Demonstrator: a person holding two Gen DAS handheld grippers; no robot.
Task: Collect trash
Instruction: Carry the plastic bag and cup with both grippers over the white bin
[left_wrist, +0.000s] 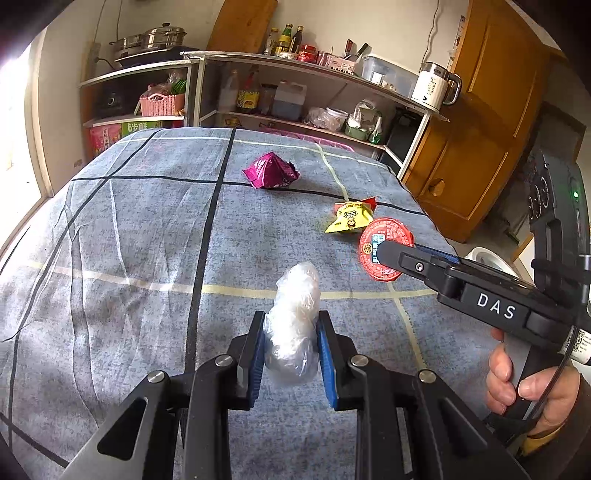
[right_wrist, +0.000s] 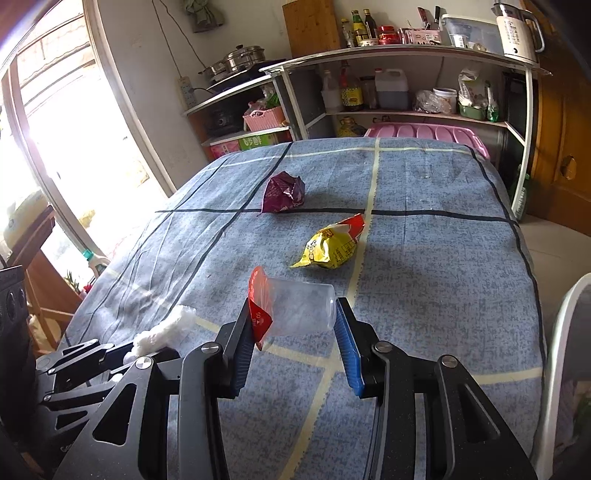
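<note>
Left gripper (left_wrist: 291, 354) clenches a plastic wad (left_wrist: 293, 325) — right gripper (right_wrist: 295, 343) grips a cup (right_wrist: 295, 310), both above the bench (right_wrist: 424, 258).

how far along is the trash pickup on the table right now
No piece shows as binned yet. In hand: the left tool is shut on a clear plastic wad, the right tool on a clear cup with a red lid. Left: the purple wrapper and yellow wrapper.
</note>
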